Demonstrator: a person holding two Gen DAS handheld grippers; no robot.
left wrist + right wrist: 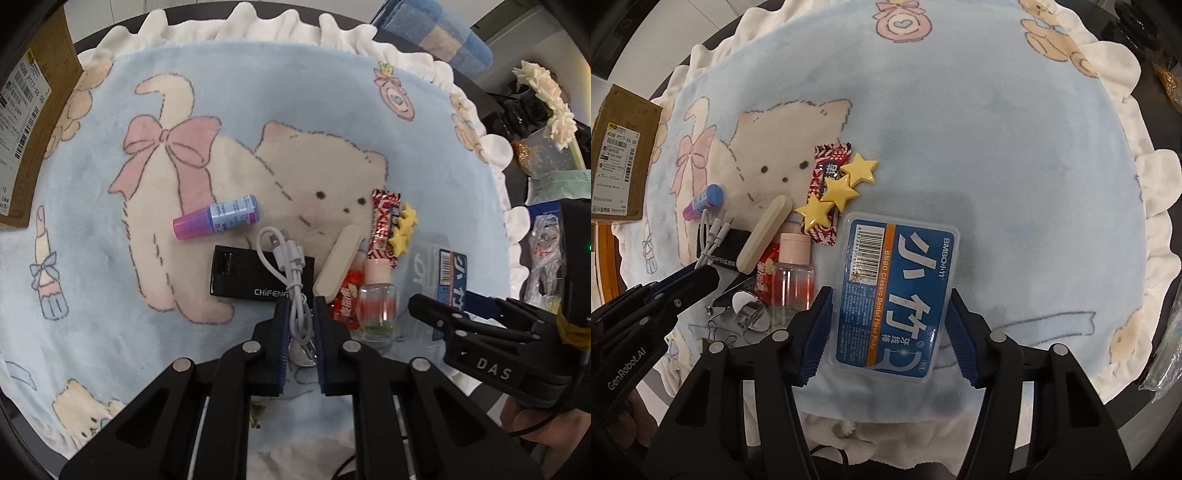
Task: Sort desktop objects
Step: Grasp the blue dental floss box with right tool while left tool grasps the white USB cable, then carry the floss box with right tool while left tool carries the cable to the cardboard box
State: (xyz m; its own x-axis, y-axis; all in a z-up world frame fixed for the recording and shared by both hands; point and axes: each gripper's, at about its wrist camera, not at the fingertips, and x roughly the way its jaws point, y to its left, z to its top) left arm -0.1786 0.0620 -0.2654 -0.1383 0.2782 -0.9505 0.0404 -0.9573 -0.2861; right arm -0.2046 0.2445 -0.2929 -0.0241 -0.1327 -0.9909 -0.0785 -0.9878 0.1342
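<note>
Small objects lie clustered on a blue cat-print blanket [258,92]. My left gripper [301,304] is shut on a white cable [291,273] that trails over a black CHIFENG box [243,277]. Beside them are a purple-capped bottle [218,218], a beige nail file [338,262], a red candy wrapper [384,229], a yellow star clip [842,188] and a clear pink-capped bottle [792,280]. My right gripper [890,291] is open, one finger on each side of a blue dental floss pick box [897,295] lying on the blanket.
A cardboard box [33,122] stands at the blanket's left edge. Cream flowers in a vase [546,99] and plastic bags stand off to the right. A blue checked towel [432,29] lies at the back. A shiny metal piece [750,310] rests near the left gripper.
</note>
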